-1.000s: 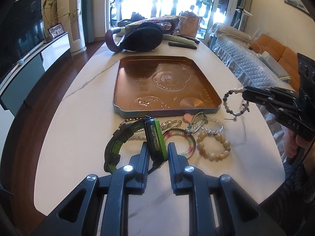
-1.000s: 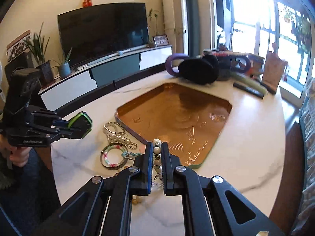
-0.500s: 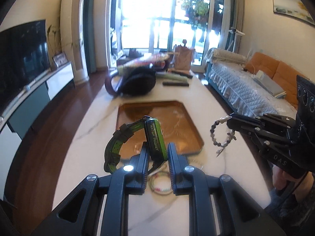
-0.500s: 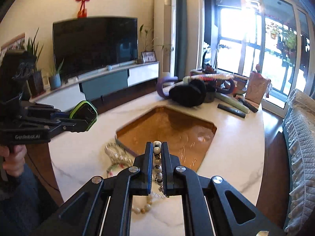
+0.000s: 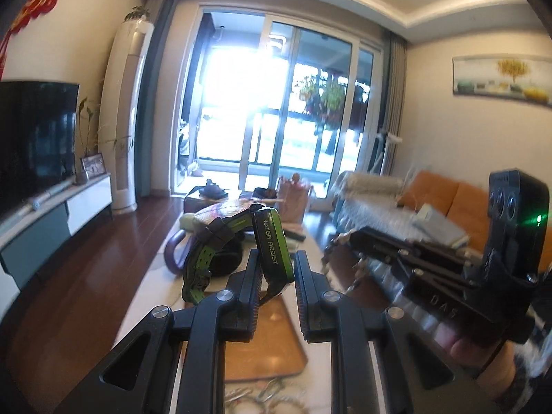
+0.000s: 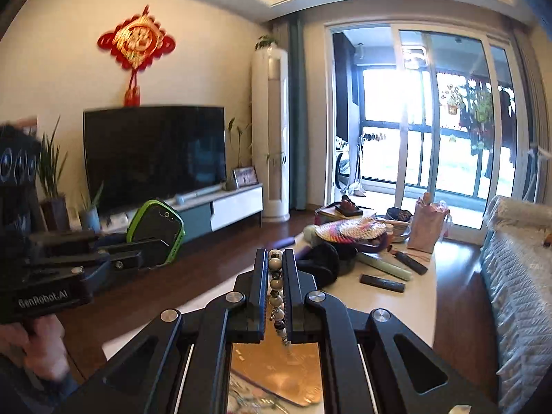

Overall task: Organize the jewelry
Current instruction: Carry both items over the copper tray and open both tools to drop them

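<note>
Two loads: both lifted well above the table, one per gripper.
Table (image 6: 386, 296): pale top, low in both views.
Tray (image 5: 262, 348): copper, below and just ahead of both sets of fingers, long axis running away from the cameras (bare as far as visible).
Left gripper (image 5: 274, 272): clamped narrow on the watch (image 5: 272, 245), green-edged case upright between the jaws, strap curling off to the left.
Right gripper (image 6: 275, 276): nearly closed on the bead bracelet (image 6: 277, 289), loop dangling, lowest beads hanging over the tray.
Remaining jewelry (image 5: 262, 396): blurred heap on the table at the tray's near edge.
Key relation: tray straight down from both loads; neither gripper clearly nearer, so likely a plain lowering for either.
</note>
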`<action>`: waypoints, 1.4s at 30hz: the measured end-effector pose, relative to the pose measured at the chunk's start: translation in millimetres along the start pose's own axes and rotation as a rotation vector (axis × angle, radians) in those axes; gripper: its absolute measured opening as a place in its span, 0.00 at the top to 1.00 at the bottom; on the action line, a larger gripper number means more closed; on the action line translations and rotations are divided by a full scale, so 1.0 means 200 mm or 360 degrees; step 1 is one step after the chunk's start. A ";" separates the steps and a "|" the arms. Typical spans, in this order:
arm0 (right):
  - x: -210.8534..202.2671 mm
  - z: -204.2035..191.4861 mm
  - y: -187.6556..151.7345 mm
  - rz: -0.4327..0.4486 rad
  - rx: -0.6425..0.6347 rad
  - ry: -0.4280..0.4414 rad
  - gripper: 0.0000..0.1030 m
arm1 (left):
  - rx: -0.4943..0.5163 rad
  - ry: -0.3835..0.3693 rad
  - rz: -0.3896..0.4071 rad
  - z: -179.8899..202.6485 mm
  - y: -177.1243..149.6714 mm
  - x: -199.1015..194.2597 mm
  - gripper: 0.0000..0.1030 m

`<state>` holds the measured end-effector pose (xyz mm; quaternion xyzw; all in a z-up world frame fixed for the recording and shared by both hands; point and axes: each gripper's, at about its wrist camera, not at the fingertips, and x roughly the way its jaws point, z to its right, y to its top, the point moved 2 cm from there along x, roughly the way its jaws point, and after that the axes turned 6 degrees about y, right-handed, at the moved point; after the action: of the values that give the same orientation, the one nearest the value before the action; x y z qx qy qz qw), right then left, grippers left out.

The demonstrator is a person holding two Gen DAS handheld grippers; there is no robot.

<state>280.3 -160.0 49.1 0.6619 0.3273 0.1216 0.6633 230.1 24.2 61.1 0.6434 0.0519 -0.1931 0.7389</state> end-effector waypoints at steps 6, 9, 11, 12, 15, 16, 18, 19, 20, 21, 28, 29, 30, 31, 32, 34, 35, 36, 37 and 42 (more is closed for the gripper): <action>0.17 0.09 -0.12 -0.0060 0.0097 0.0056 0.93 | -0.0334 0.0005 -0.0225 -0.32 -0.17 0.43 0.82; 0.32 0.16 -0.22 -0.0175 0.0132 0.0078 0.93 | -0.0325 0.0056 -0.0370 -0.38 -0.33 0.61 0.82; 0.41 0.19 -0.29 -0.0246 0.0102 0.0056 0.93 | -0.0326 0.0062 -0.0461 -0.42 -0.43 0.74 0.82; 0.44 0.21 -0.32 -0.0270 0.0104 0.0058 0.93 | -0.0332 0.0050 -0.0494 -0.43 -0.47 0.78 0.82; 0.53 0.27 -0.40 -0.0333 0.0151 0.0053 0.93 | -0.0421 0.0007 -0.0631 -0.44 -0.57 0.97 0.82; 0.57 0.29 -0.43 -0.0352 0.0176 0.0063 0.93 | -0.0427 0.0001 -0.0655 -0.44 -0.60 1.01 0.82; 0.64 0.32 -0.49 -0.0396 0.0194 0.0064 0.93 | -0.0399 0.0012 -0.0675 -0.43 -0.63 1.06 0.82; 0.68 0.33 -0.51 -0.0420 0.0193 0.0062 0.93 | -0.0384 0.0021 -0.0685 -0.43 -0.65 1.09 0.82; 0.72 0.34 -0.53 -0.0442 0.0184 0.0070 0.93 | -0.0380 0.0015 -0.0694 -0.44 -0.66 1.11 0.82; 0.76 0.34 -0.55 -0.0463 0.0169 0.0071 0.93 | -0.0373 0.0008 -0.0701 -0.44 -0.67 1.13 0.82; 0.93 0.39 -0.67 -0.0560 0.0157 0.0104 0.93 | -0.0283 0.0067 -0.0740 -0.48 -0.74 1.24 0.82; 0.95 0.40 -0.71 -0.0576 0.0181 0.0126 0.93 | -0.0281 0.0057 -0.0751 -0.48 -0.76 1.26 0.82; 0.98 0.41 -0.73 -0.0590 0.0206 0.0153 0.93 | -0.0274 0.0041 -0.0776 -0.48 -0.79 1.28 0.82; 1.00 0.43 -0.77 -0.0605 0.0266 0.0211 0.93 | -0.0262 0.0021 -0.0802 -0.47 -0.82 1.30 0.82; 1.02 0.44 -0.80 -0.0620 0.0342 0.0271 0.93 | -0.0255 0.0016 -0.0820 -0.47 -0.85 1.31 0.82; 1.06 0.48 -0.89 -0.0662 0.0450 0.0315 0.93 | -0.0254 0.0031 -0.0871 -0.47 -0.89 1.34 0.82; 1.08 0.49 -0.93 -0.0691 0.0469 0.0311 0.93 | -0.0257 0.0031 -0.0885 -0.47 -0.91 1.34 0.82; 1.09 0.49 -0.95 -0.0715 0.0469 0.0301 0.93 | -0.0249 0.0036 -0.0894 -0.46 -0.92 1.35 0.82; 1.11 0.50 -0.98 -0.0745 0.0451 0.0270 0.93 | -0.0224 0.0066 -0.0907 -0.46 -0.93 1.35 0.82; 1.13 0.53 -1.06 -0.0809 0.0421 0.0153 0.93 | -0.0087 0.0138 -0.0947 -0.44 -0.98 1.36 0.82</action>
<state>457.0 -129.1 -225.2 0.6329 0.5268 -0.0610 0.5641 426.0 30.1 -225.2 0.5874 0.2747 -0.3720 0.6641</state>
